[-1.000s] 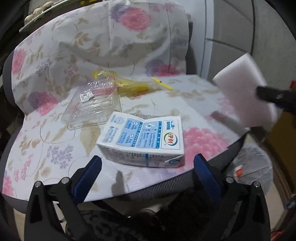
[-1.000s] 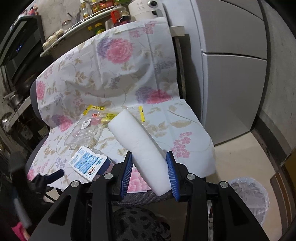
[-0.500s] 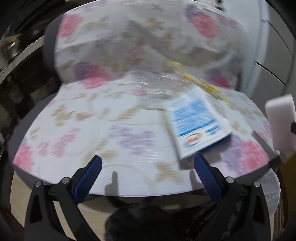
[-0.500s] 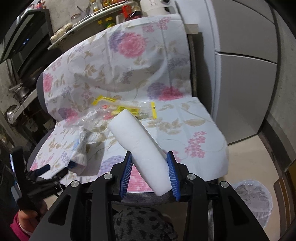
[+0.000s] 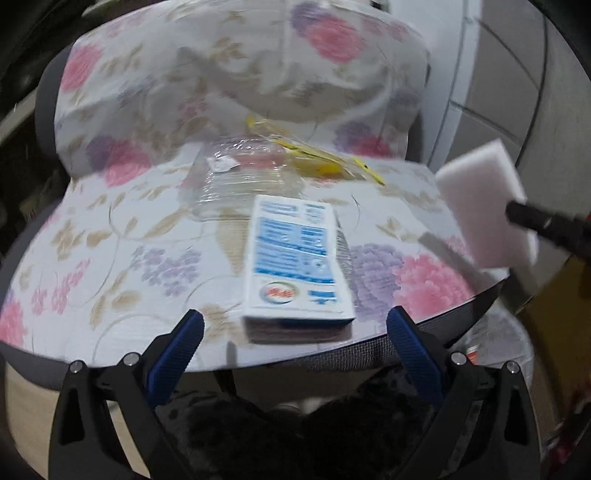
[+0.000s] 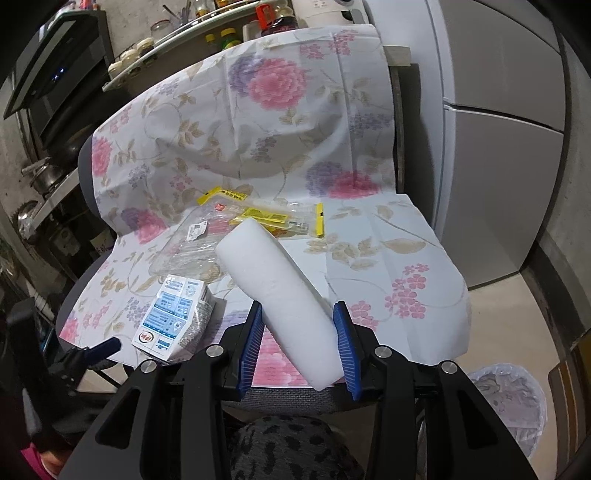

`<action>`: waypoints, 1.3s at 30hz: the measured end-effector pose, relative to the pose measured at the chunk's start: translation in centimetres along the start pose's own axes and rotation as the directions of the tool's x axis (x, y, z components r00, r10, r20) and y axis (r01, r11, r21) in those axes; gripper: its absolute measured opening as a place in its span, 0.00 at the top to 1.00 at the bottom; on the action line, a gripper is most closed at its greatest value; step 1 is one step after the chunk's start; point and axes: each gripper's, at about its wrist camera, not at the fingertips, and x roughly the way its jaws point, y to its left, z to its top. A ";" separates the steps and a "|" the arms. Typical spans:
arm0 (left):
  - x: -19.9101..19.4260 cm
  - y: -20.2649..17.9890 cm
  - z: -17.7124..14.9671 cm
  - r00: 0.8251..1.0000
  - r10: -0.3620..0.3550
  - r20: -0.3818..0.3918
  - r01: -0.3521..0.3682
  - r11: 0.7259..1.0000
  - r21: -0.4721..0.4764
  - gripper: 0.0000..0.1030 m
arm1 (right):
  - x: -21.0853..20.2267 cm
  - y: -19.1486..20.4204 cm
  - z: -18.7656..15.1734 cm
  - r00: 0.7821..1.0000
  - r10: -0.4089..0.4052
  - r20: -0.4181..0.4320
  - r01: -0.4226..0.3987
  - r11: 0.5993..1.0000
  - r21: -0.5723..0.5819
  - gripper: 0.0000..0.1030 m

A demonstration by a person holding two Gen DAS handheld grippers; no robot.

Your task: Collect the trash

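Note:
A blue-and-white milk carton [image 5: 295, 262] lies flat near the front edge of a chair seat covered with a floral cloth [image 5: 122, 236]. My left gripper [image 5: 295, 336] is open, its blue fingers on either side of the carton's near end, just short of it. Behind the carton lie a clear plastic tray [image 5: 243, 181] and yellow wrappers [image 5: 317, 158]. My right gripper [image 6: 299, 339] is shut on a white foam block [image 6: 280, 291], held above the seat's front right. The carton [image 6: 173, 314] and the left gripper's fingertip [image 6: 105, 349] also show in the right wrist view.
A bin lined with a plastic bag [image 6: 513, 402] stands on the floor right of the chair. A grey cabinet [image 6: 498, 147] is behind on the right. Shelves with jars [image 6: 177, 33] and kitchen gear stand at the back left.
My left gripper swung left around the seat and has come back, now facing the carton's short end. The right gripper has kept hold of the foam block, shifting slightly.

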 end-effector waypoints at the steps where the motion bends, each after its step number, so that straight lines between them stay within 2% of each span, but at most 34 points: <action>1: 0.4 -0.4 0.0 1.000 0.017 -0.001 -0.017 1.000 0.005 0.07 | 0.0 -0.2 0.0 1.000 0.000 0.001 0.000 1.000 0.005 0.62; 5: 2.5 -0.6 0.5 0.997 0.080 -0.014 -0.080 0.997 -0.001 0.07 | -0.3 -1.0 -0.1 1.000 0.002 0.007 -0.002 1.000 0.017 0.62; 8: 3.4 -0.7 0.7 0.994 0.111 -0.026 -0.110 0.994 0.018 0.17 | -0.4 -1.4 -0.1 1.000 0.001 0.010 -0.002 1.000 0.025 0.62; 10: 3.5 -0.8 0.5 0.994 0.103 -0.034 -0.102 0.994 0.028 0.28 | -0.5 -1.7 -0.1 1.000 0.003 0.010 -0.003 0.999 0.032 0.62; 11: 3.3 -0.8 0.5 0.995 0.097 -0.033 -0.096 0.995 0.030 0.28 | -0.5 -1.7 -0.1 1.000 0.002 0.011 -0.003 0.999 0.034 0.62; 17: -0.2 -0.4 1.1 0.999 -0.037 0.031 0.037 0.999 -0.016 0.30 | -1.8 -2.6 -0.5 0.999 -0.008 0.036 0.006 0.998 0.059 0.62; 23: -3.4 -3.1 2.8 0.982 -0.156 0.105 0.155 0.988 0.012 0.30 | -5.5 -5.4 -1.4 0.994 -0.066 0.085 0.054 0.989 0.141 0.62; 29: -3.9 -9.3 3.4 0.945 -0.313 0.098 0.303 0.947 0.107 0.30 | -11.0 -9.9 -4.3 0.971 -0.214 0.106 0.181 0.950 0.255 0.62; 34: -3.7 -16.2 2.4 0.891 -0.448 0.072 0.423 0.877 0.229 0.30 | -15.0 -13.6 -7.3 0.938 -0.333 0.099 0.275 0.886 0.373 0.62; 39: -2.4 -22.2 1.0 0.841 -0.541 -0.011 0.517 0.798 0.311 0.30 | -16.3 -17.8 -10.5 0.920 -0.389 0.054 0.315 0.814 0.489 0.62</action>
